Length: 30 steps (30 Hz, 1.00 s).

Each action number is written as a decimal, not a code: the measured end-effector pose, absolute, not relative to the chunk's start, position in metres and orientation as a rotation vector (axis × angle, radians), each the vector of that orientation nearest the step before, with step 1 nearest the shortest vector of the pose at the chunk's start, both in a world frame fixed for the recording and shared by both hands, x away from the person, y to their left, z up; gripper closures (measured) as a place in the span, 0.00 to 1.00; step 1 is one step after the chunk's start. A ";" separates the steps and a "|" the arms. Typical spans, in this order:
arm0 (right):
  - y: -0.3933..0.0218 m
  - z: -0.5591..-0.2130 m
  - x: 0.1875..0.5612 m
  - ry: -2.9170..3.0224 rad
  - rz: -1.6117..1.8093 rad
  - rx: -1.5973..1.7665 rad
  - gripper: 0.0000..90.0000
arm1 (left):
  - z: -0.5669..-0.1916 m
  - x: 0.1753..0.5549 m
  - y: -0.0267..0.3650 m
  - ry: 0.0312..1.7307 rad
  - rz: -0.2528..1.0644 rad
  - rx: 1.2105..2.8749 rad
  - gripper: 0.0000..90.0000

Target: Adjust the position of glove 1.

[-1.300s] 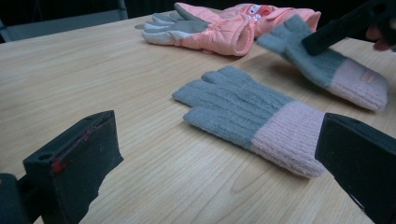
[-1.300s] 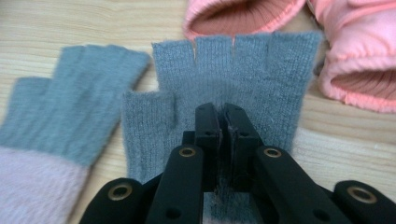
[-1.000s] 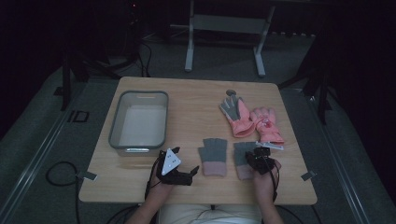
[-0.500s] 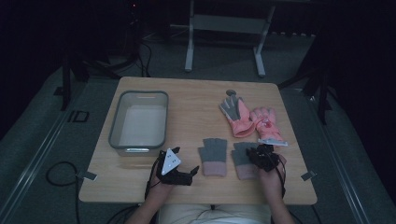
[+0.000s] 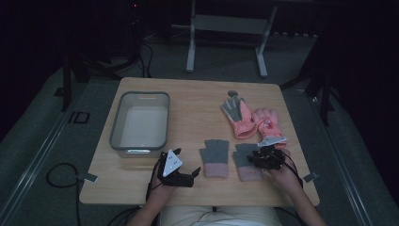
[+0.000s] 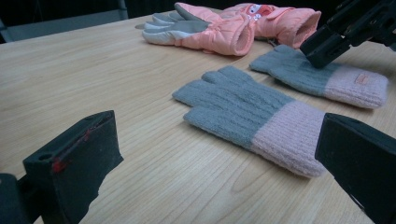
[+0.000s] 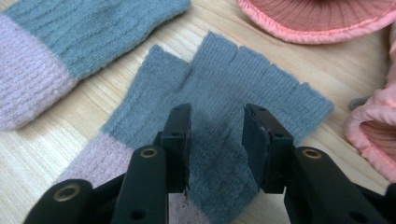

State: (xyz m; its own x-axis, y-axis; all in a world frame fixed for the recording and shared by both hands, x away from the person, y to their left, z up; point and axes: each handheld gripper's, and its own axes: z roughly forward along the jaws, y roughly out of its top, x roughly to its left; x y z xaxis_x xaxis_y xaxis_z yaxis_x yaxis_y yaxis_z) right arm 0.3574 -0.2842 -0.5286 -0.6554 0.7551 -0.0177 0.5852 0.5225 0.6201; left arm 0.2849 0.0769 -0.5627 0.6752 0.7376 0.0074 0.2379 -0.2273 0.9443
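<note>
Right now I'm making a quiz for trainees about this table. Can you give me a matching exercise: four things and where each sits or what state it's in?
Things:
1. bin
2. pink gloves
3. left claw
4. right claw

Places or states:
A. far right of the table
B. pinching a fold of the right grey glove
C. open, beside the left grey glove
D. left side, nothing in it

Pairs: 1-D, 2-A, 3-C, 4-B

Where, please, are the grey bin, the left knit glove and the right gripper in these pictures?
Grey bin (image 5: 115, 123): high view, on its left rim.
Left knit glove (image 6: 243, 108): left gripper view, on its grey palm.
Right gripper (image 7: 217, 140): right gripper view, between its jaws, which pinch a fold of the other knit glove (image 7: 243, 77).
</note>
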 end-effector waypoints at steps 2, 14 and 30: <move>-0.285 -0.530 0.358 2.472 0.870 1.155 0.68 | -0.563 0.285 0.077 0.781 0.564 1.784 0.00; -0.270 -0.536 0.354 2.423 0.741 1.230 0.94 | -0.563 0.285 0.077 0.780 0.566 1.785 0.00; -0.226 -0.461 0.347 2.347 1.004 1.243 0.95 | -0.563 0.284 0.078 0.775 0.548 1.759 0.00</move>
State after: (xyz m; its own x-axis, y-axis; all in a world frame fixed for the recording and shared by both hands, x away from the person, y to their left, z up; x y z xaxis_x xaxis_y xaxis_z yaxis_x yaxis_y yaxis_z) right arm 0.3465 -0.2255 -0.4610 -0.5801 0.8126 0.0564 0.6021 0.3812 0.7015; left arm 0.2842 0.0780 -0.5629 0.6808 0.7324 -0.0110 0.2334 -0.2027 0.9510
